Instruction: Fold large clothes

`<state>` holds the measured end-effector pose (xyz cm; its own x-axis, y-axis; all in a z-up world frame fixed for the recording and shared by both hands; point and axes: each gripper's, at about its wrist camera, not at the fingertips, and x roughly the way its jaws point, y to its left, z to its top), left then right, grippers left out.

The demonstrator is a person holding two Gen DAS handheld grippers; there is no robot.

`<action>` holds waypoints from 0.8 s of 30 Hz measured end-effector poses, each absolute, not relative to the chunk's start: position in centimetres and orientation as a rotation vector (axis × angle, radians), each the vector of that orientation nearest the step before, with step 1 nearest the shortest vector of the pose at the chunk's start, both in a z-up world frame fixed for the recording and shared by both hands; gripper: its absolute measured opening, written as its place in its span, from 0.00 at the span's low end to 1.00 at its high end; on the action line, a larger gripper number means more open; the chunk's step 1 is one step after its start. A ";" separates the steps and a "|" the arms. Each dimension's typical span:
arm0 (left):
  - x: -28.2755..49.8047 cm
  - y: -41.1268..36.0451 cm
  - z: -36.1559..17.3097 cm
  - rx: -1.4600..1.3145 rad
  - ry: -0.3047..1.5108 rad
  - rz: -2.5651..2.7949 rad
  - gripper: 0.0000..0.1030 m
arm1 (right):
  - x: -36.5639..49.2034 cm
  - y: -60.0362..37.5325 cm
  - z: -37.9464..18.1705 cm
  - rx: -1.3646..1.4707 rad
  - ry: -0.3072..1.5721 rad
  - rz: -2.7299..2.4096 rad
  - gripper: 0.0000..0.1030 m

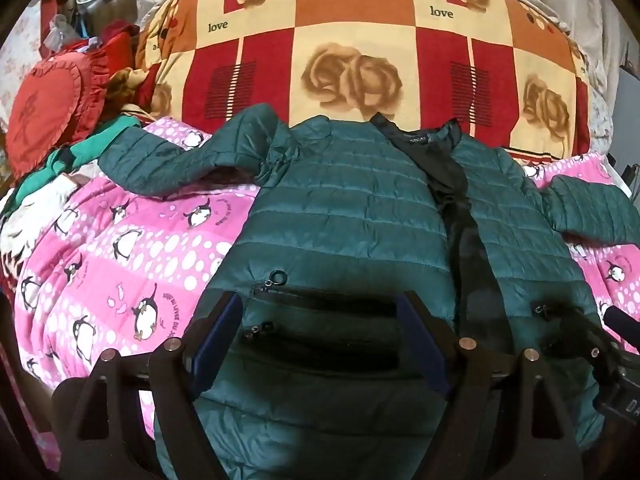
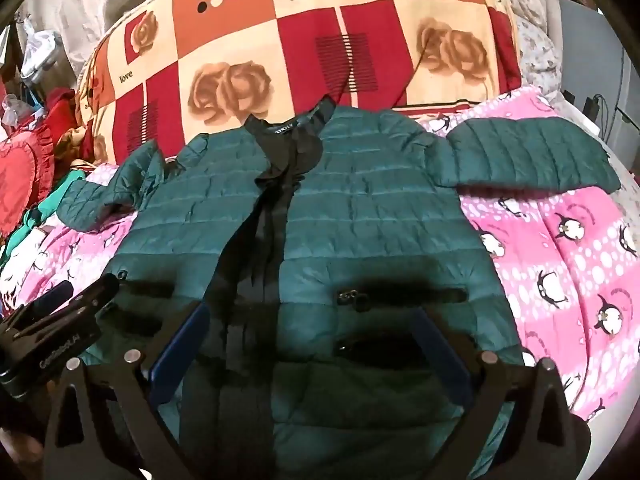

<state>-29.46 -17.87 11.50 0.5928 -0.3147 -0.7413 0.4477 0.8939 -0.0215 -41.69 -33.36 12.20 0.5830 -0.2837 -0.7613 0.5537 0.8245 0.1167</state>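
Note:
A teal quilted jacket (image 1: 344, 216) lies front up on the bed, its black-lined front (image 2: 272, 200) open down the middle and both sleeves spread sideways. In the left wrist view my left gripper (image 1: 320, 340) hovers open over the hem, above the left side's pocket zips (image 1: 320, 304), with nothing between its blue pads (image 1: 218, 332). In the right wrist view my right gripper (image 2: 310, 344) stands wide open over the hem, beside the other side's pocket zip (image 2: 400, 294). Each gripper shows at the edge of the other's view, the right gripper (image 1: 616, 344) and the left gripper (image 2: 60, 320).
A pink penguin blanket (image 1: 120, 260) covers the bed under the jacket. A folded quilt with roses and "love" (image 1: 360, 60) is stacked behind the collar. A red heart cushion (image 1: 48, 120) and green clothing (image 1: 44, 176) are piled at the far left. Cables (image 2: 596, 104) lie at the right.

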 end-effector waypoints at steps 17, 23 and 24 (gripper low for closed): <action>-29.7 -18.4 11.3 0.196 0.824 -0.464 0.47 | -41.5 -33.9 11.7 0.361 0.819 -0.512 1.00; -29.9 -18.6 10.9 0.205 0.829 -0.466 0.47 | -41.4 -33.9 11.4 0.366 0.796 -0.506 1.00; -29.9 -18.6 10.8 0.205 0.830 -0.466 0.47 | -41.4 -33.9 11.4 0.367 0.795 -0.505 1.00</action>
<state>-29.85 -18.60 10.80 0.5815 -0.3172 -0.7492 0.4747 0.8802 -0.0043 -41.38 -33.93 11.42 0.5928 -0.2890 -0.7517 0.5572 0.8211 0.1238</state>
